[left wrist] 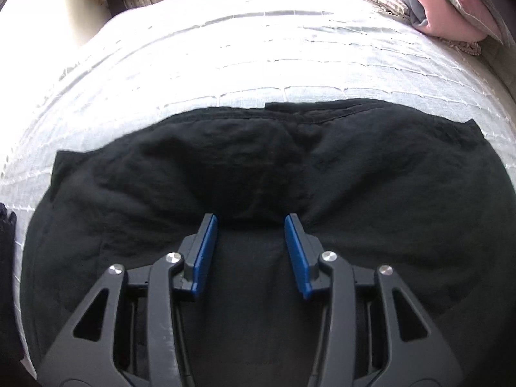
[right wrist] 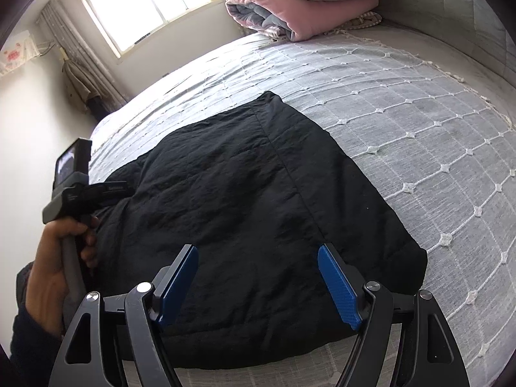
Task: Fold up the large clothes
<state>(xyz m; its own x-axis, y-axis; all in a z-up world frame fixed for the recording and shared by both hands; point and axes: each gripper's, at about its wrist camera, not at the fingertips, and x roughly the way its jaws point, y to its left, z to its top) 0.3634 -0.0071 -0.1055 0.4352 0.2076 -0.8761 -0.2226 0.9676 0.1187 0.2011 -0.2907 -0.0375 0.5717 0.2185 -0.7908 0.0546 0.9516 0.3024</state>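
Both the left tool (left wrist: 251, 222) and the right tool (right wrist: 258, 254) hover with jaws apart, gripping nothing, angled down over the black garment (right wrist: 245, 193) spread along the bed's (right wrist: 419, 135) near edge.

Bedroom surroundings
Grey quilted bedspread (right wrist: 403, 122) on bed; folded pink-and-grey duvet (right wrist: 300, 3) at far end; bright window (right wrist: 151, 0), curtain (right wrist: 80, 64) beside it.

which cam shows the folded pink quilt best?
Right wrist. The folded pink quilt sits whole at the head of the bed, its grey lining and layers visible. The left wrist view catches only part of it, cropped at the top right corner.
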